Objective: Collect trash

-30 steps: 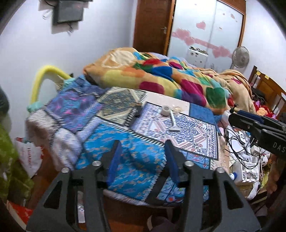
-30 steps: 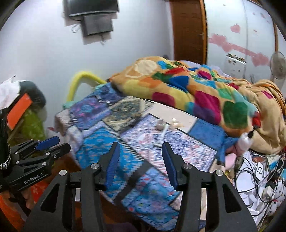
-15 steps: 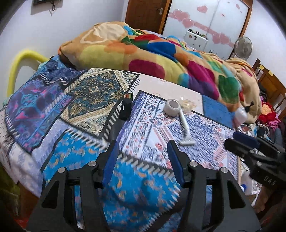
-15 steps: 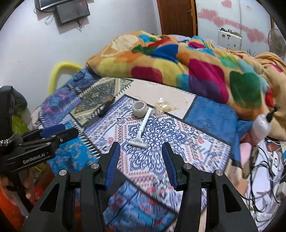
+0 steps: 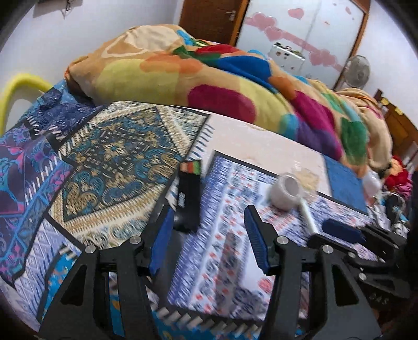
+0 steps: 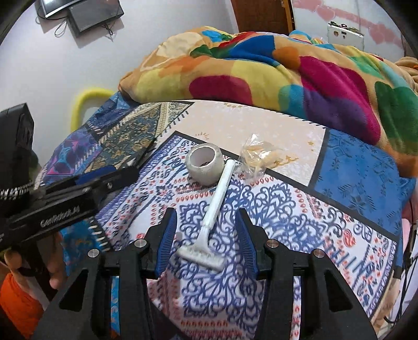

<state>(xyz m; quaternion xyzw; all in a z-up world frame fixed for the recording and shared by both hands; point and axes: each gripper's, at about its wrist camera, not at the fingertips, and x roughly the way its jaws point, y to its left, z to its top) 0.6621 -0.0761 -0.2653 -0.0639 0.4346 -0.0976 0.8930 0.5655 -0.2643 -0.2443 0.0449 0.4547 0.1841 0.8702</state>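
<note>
A white disposable razor (image 6: 218, 198) lies on the patterned bedspread (image 6: 287, 222), its head toward me. Behind it are a whitish tape roll (image 6: 206, 164) and a crumpled clear wrapper (image 6: 258, 157). My right gripper (image 6: 206, 219) hovers low over the razor, whose handle lies between the blue pads; the jaws are closing and the pads do not touch it. My left gripper (image 5: 209, 235) stands open and holds nothing, with a black remote-like bar (image 5: 189, 193) just ahead of its left finger. The tape roll (image 5: 284, 192) lies further right. Each gripper shows in the other's view: the right gripper (image 5: 347, 235), the left gripper (image 6: 104, 175).
A heaped multicoloured blanket (image 6: 287, 70) fills the back of the bed. A yellow curved rail (image 5: 21, 83) stands at the bed's left end. Behind the bed are a door (image 5: 209, 18) and a fan (image 5: 358, 70). A hand (image 6: 56, 272) holds the left gripper.
Both grippers have sunk and moved forward over the bedspread, so the razor, the roll and the black bar look much nearer. The right jaws have narrowed around the razor.
</note>
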